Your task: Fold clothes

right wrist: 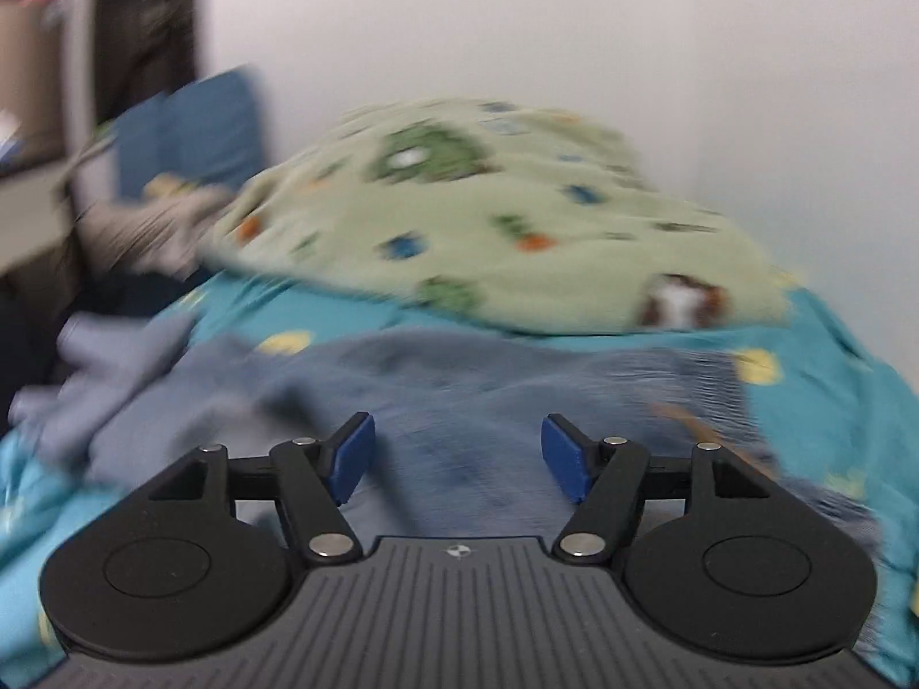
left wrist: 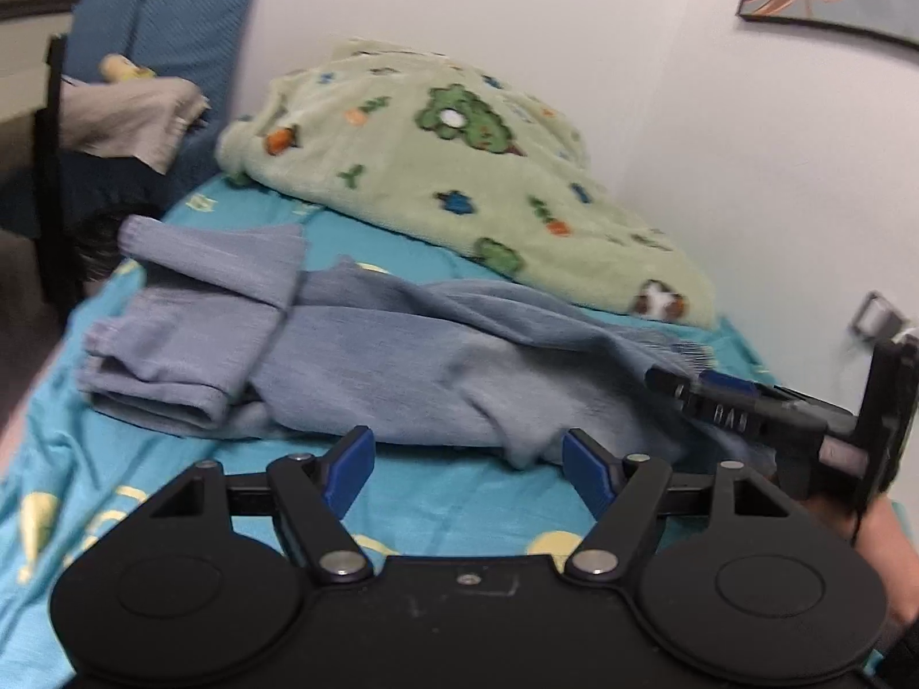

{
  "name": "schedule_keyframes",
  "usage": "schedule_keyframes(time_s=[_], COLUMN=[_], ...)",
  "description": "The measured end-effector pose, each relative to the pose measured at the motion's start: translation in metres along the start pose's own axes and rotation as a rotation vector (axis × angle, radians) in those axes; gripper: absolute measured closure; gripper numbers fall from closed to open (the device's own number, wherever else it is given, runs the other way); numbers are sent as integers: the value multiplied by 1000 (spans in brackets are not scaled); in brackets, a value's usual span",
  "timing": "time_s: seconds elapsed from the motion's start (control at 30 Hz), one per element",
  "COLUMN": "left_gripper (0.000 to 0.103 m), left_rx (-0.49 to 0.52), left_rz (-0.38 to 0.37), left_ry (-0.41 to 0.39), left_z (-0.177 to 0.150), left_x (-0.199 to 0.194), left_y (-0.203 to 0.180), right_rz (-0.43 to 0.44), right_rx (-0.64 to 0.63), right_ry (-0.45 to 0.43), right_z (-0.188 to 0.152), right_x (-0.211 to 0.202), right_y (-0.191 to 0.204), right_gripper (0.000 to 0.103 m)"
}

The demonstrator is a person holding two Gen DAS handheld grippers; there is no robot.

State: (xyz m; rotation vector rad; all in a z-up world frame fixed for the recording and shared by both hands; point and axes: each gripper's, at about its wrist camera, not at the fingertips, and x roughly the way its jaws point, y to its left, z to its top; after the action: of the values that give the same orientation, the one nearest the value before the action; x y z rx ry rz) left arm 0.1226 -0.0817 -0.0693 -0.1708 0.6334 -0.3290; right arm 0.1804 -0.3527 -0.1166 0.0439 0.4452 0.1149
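Note:
A grey-blue knit garment [left wrist: 367,356] lies rumpled across the turquoise bedsheet [left wrist: 143,488], one sleeve folded over at the left. My left gripper [left wrist: 466,468] is open and empty, just short of the garment's near edge. My right gripper [right wrist: 456,453] is open and empty, low over the same garment [right wrist: 459,390]. In the left wrist view the right gripper [left wrist: 675,382] comes in from the right over the garment's right end. The right wrist view is blurred by motion.
A light green fleece blanket [left wrist: 448,172] with a cartoon print is heaped at the back of the bed by the white wall [left wrist: 718,143]. A blue cushion [left wrist: 189,28] and grey cloth [left wrist: 126,115] lie at the far left. The bed's left edge drops off.

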Motion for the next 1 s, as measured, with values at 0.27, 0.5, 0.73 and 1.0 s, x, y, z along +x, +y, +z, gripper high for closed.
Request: schedule_keyframes(time_s=[0.27, 0.5, 0.73, 1.0], left_gripper=[34, 35, 35, 35], left_rx=[-42, -60, -7, 41], left_rz=[8, -9, -23, -13], left_ry=[22, 4, -38, -34], left_z=[1, 5, 4, -2], left_x=[10, 3, -11, -17], left_y=[9, 12, 4, -3], right_rz=[-52, -160, -170, -109], right_rx=[-112, -286, -156, 59], right_ry=[26, 31, 171, 390], right_z=[-7, -5, -23, -61], right_x=[22, -9, -40, -28], right_y=[12, 45, 58, 54], right_gripper=[70, 93, 97, 95])
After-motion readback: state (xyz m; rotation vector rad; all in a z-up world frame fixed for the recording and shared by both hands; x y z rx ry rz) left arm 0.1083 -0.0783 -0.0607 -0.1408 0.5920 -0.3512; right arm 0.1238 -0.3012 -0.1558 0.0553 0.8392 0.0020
